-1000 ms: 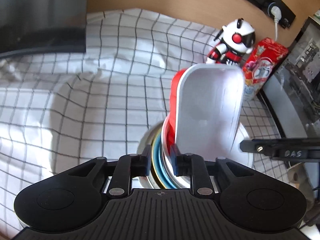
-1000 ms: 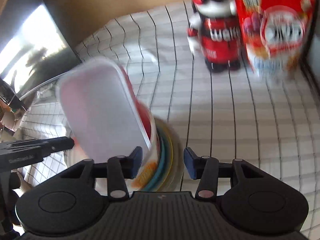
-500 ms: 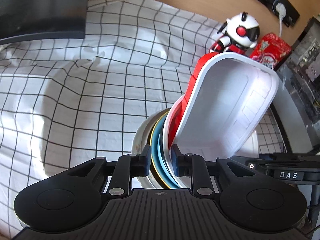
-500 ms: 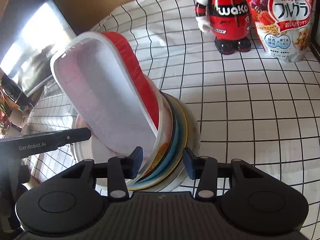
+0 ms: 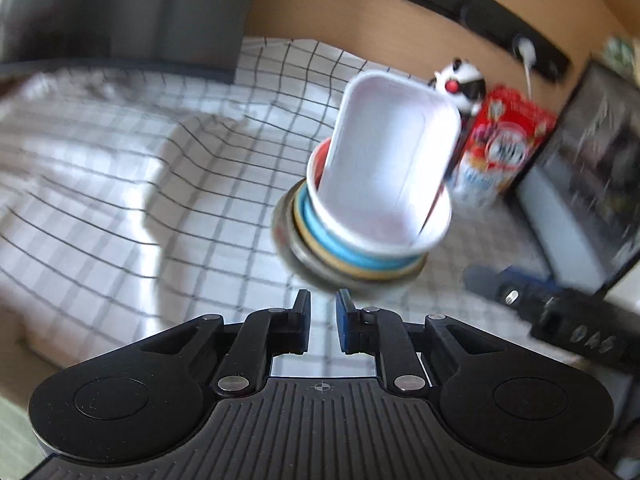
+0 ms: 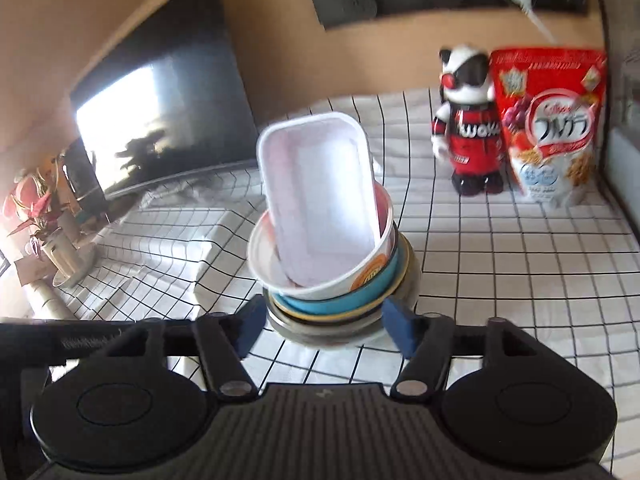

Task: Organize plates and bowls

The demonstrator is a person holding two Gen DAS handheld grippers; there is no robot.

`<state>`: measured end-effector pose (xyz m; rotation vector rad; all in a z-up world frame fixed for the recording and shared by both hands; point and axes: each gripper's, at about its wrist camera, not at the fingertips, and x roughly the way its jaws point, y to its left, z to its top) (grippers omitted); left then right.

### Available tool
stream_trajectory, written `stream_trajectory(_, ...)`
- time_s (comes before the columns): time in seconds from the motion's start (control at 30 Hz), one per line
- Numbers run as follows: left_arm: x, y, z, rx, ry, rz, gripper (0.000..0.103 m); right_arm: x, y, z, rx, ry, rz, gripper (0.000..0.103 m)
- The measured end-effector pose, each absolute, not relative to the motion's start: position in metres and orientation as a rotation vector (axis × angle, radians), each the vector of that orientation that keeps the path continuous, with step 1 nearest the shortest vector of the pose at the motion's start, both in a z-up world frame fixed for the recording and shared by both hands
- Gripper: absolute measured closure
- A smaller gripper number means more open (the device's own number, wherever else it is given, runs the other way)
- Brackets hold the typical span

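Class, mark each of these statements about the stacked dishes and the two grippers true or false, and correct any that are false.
1. A white rectangular tray stands tilted in the top bowl of the stack. True.
2. The left gripper clamps the stack's rim. False: its jaws are shut on nothing, short of the stack.
3. The right gripper has open jaws either side of the stack's base. True.
4. The cereal bag lies flat on the cloth. False: it stands upright beside the toy robot.
5. The stack rests on a checked cloth. True.

Toy robot [image 6: 467, 128], cereal bag [image 6: 551, 128], checked cloth [image 6: 500, 264], television [image 6: 160, 116]
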<state>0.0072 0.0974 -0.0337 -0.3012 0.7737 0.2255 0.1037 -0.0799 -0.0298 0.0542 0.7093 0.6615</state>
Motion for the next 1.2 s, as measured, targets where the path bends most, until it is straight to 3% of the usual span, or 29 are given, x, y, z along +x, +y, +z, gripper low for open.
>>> stream_trajectory(0.23,-0.044,0.05,-0.038,-0.108,0.591,0.233,0.086,0.051,-0.101,-0.035,0.068,0.682,0.546,0.026)
stream_trajectory(0.57,-0.083,0.032,-0.029,-0.138,0.561,0.164,0.087,0.006,-0.094,-0.035,-0.023,0.593,0.475,0.022)
stream_trajectory(1.2,-0.09,0.028,-0.035,-0.122,0.589,0.218,0.087,-0.006,-0.092,-0.037,-0.039,0.595,0.488,0.022)
